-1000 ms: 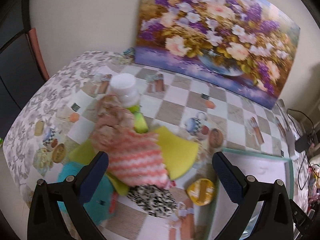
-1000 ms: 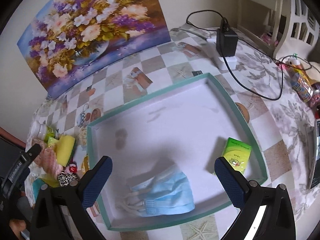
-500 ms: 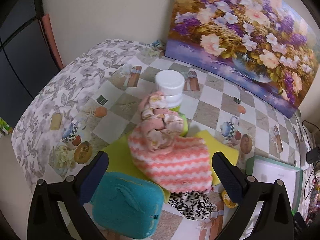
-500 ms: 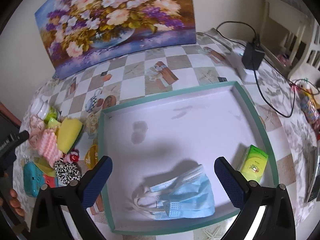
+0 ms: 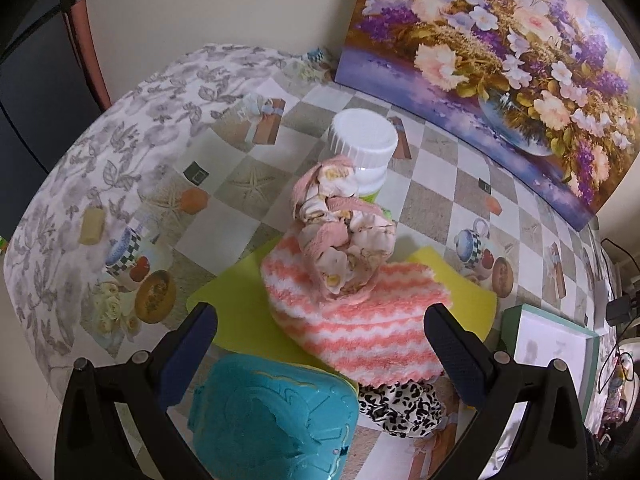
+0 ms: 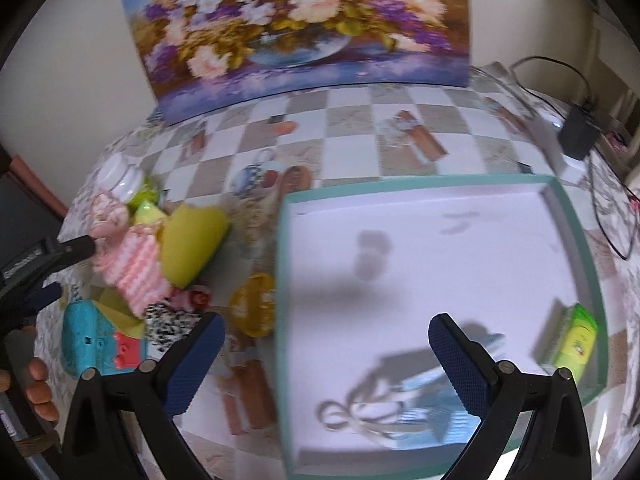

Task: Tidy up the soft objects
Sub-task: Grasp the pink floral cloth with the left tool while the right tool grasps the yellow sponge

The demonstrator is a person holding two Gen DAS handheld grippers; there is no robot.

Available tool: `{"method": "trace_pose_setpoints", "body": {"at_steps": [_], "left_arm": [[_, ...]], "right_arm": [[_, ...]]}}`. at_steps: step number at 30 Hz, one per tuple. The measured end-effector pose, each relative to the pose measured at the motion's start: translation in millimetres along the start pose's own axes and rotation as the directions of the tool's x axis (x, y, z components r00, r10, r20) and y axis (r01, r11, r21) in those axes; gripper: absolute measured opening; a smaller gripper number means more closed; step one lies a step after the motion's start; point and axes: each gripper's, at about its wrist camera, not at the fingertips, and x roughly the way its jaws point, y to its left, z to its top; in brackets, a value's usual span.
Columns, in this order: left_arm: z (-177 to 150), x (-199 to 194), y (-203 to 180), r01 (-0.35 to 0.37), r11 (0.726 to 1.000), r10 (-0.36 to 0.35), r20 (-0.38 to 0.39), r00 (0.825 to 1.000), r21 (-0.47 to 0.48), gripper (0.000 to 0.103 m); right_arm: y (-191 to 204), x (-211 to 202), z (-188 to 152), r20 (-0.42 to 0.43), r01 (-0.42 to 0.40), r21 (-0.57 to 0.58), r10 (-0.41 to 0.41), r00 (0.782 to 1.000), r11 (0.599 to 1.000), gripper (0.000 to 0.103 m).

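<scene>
In the left wrist view a pink floral bundled cloth (image 5: 344, 236) rests on a pink-and-white zigzag fluffy cloth (image 5: 360, 320), over a yellow-green cloth (image 5: 244, 312). A leopard-print soft item (image 5: 400, 408) lies just below them. My left gripper (image 5: 320, 352) is open, hovering near the fluffy cloth with nothing between its fingers. In the right wrist view my right gripper (image 6: 326, 364) is open over the left edge of the teal-rimmed tray (image 6: 282, 280). A blue face mask (image 6: 424, 408) and a green packet (image 6: 576, 340) lie inside the tray. The cloth pile (image 6: 132, 260) sits left of it.
A white-capped bottle (image 5: 364, 148) stands behind the pile. A teal plastic box (image 5: 272, 416) lies at its front. A yellow round tin (image 6: 252, 304) sits by the tray. A flower painting (image 5: 492, 36) leans on the wall. A charger and cable (image 6: 580, 136) lie far right.
The left gripper has drawn in closer to the cloth pile, which now fills more of its view. The right gripper has swung left, from over the tray's middle to its left edge.
</scene>
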Motion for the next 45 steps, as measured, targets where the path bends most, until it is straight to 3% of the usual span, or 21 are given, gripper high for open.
{"method": "trace_pose_setpoints", "body": {"at_steps": [9, 19, 26, 35, 45], "left_arm": [[10, 11, 21, 0.028, 0.998, -0.029, -0.017, 0.999, -0.054, 0.103], [21, 21, 23, 0.062, 0.995, -0.064, -0.019, 0.998, -0.072, 0.101], [29, 27, 23, 0.092, 0.992, -0.093, -0.007, 0.996, -0.082, 0.085], [36, 35, 19, 0.103, 0.992, -0.103, 0.008, 0.995, -0.073, 0.054], [37, 42, 23, 0.106, 0.99, -0.106, 0.007, 0.994, -0.091, 0.02]], "right_arm": [[22, 8, 7, 0.013, -0.026, -0.035, 0.027, 1.0, 0.999, 0.103], [60, 17, 31, 0.016, -0.117, -0.076, 0.118, 0.993, 0.99, 0.103], [69, 37, 49, 0.004, -0.154, -0.054, 0.154, 0.988, 0.987, 0.103], [63, 71, 60, -0.039, -0.24, 0.068, 0.243, 0.969, 0.968, 0.101], [65, 94, 57, -0.077, -0.296, 0.114, 0.306, 0.949, 0.948, 0.079]]}}
